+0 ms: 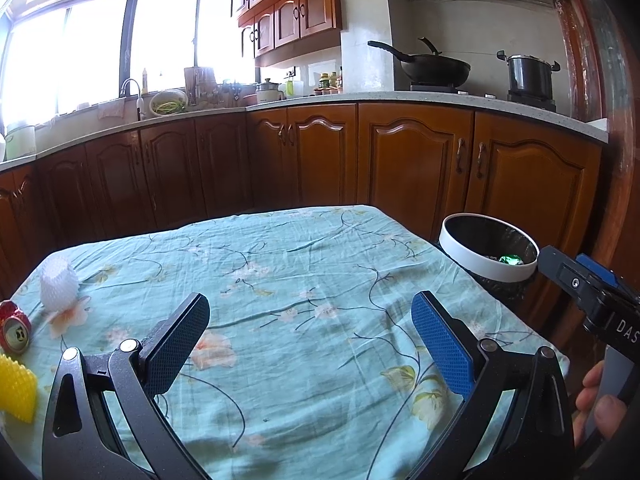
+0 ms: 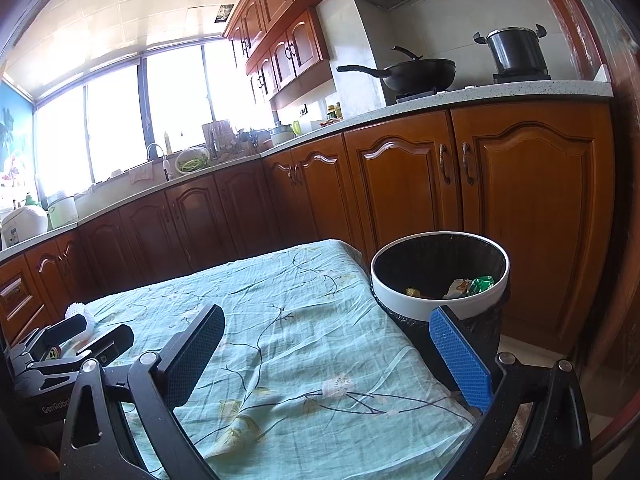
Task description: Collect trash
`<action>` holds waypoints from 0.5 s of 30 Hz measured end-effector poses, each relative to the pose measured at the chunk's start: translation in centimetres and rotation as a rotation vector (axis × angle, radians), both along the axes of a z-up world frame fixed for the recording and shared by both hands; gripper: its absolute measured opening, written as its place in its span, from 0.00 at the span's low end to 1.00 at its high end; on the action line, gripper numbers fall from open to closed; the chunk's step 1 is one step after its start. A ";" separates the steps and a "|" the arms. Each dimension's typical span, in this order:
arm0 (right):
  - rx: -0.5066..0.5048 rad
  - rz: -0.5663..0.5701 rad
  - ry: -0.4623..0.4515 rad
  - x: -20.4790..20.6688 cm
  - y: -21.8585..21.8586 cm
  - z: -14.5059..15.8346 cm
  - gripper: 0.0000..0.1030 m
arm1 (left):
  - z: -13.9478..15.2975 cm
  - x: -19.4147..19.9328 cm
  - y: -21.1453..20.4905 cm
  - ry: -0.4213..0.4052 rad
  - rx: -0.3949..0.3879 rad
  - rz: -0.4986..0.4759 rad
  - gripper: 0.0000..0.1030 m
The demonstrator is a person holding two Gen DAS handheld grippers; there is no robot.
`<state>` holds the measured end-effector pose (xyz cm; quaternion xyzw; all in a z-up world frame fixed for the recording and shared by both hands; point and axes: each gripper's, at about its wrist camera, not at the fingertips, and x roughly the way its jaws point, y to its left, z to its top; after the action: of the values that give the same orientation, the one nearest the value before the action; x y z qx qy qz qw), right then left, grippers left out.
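Note:
A white-rimmed bin (image 1: 486,268) (image 2: 420,304) with a black liner stands off the table's far right corner; it holds a green wrapper (image 2: 480,284) and other scraps. At the table's left edge lie a crushed red can (image 1: 14,330), a white foam net (image 1: 58,282) (image 2: 78,312) and a yellow foam piece (image 1: 16,390). My left gripper (image 1: 310,316) is open over the middle of the cloth, with nothing between its fingers. My right gripper (image 2: 328,332) is open and empty near the table's right edge, just short of the bin. Each gripper shows in the other's view, the right one (image 1: 580,280) beside the bin and the left one (image 2: 90,334) near the net.
The table (image 1: 280,264) wears a light blue floral cloth. Wooden cabinets (image 2: 400,184) and a counter run behind it, with a wok (image 2: 416,74) and a pot (image 2: 516,50) on the stove. A hand (image 1: 600,404) holds the right gripper's handle at lower right.

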<state>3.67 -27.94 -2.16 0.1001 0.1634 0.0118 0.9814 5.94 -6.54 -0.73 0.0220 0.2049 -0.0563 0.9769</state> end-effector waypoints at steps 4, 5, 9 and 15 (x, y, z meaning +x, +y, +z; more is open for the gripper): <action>0.001 0.000 -0.001 0.0 0.0 0.0 1.00 | 0.0 0.0 -0.1 0.001 -0.001 0.000 1.00; 0.001 0.001 -0.001 0.0 0.0 0.0 1.00 | 0.0 0.0 -0.1 0.001 -0.001 0.000 1.00; 0.001 0.001 -0.003 0.1 0.0 0.0 1.00 | -0.1 0.0 -0.1 0.001 -0.002 -0.002 1.00; 0.001 0.003 -0.001 0.1 0.0 0.0 1.00 | -0.1 0.0 0.0 0.002 -0.002 -0.003 1.00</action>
<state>3.73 -27.95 -2.18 0.1004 0.1630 0.0136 0.9814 5.97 -6.50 -0.81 0.0213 0.2057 -0.0578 0.9767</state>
